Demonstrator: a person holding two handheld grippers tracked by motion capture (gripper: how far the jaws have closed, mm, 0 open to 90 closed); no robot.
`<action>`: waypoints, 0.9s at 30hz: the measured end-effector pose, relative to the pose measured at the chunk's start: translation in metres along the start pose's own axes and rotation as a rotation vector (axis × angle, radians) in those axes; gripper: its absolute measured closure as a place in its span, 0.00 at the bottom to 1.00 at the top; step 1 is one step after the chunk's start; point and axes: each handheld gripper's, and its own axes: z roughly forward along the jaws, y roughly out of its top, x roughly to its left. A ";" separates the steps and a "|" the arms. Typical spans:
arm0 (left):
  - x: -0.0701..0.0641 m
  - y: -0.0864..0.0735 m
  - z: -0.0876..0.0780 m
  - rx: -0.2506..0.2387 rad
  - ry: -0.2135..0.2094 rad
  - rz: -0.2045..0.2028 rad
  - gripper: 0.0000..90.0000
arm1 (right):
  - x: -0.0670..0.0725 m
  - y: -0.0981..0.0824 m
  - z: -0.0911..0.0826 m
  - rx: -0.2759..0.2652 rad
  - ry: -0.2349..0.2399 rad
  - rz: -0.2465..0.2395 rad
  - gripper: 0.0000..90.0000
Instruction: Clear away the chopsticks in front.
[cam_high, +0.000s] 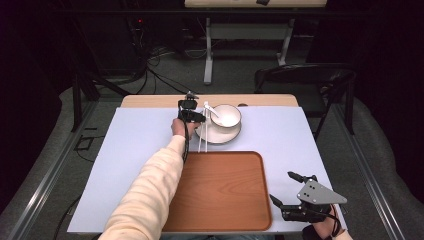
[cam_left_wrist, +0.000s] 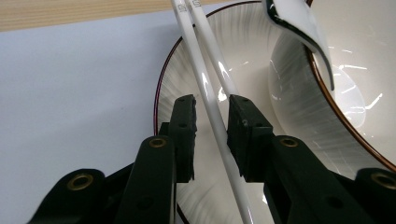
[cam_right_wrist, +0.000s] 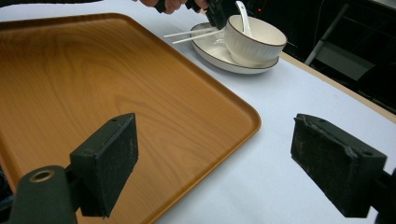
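Observation:
A pair of white chopsticks (cam_high: 202, 136) lies across the left rim of a white plate (cam_high: 216, 137), near ends toward the tray. On the plate stands a white bowl (cam_high: 227, 116) with a white spoon (cam_high: 212, 110) in it. My left gripper (cam_high: 196, 116) is low over the plate. In the left gripper view it (cam_left_wrist: 211, 100) is open by a narrow gap, with one of the chopsticks (cam_left_wrist: 210, 100) between the pads and the other running under the right pad, beside the bowl (cam_left_wrist: 345, 88). My right gripper (cam_high: 281, 186) stands wide open and empty by the tray's right edge (cam_right_wrist: 212, 140).
A brown wooden tray (cam_high: 220, 192) lies at the table's near middle, bare inside. A pale blue mat (cam_high: 125, 150) covers the table. A black chair (cam_high: 305, 80) stands behind the far right corner. The person's cream sleeve (cam_high: 150, 190) crosses the tray's left edge.

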 end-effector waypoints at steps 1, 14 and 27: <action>0.000 0.000 0.000 0.005 0.005 -0.001 0.81 | 0.000 0.000 0.000 0.000 0.000 0.001 0.16; 0.004 -0.001 0.002 0.014 0.027 -0.049 0.88 | 0.000 0.000 0.000 0.000 0.000 0.001 0.16; 0.011 -0.002 -0.002 -0.011 0.000 -0.092 0.93 | 0.000 0.000 0.000 -0.001 0.000 0.002 0.16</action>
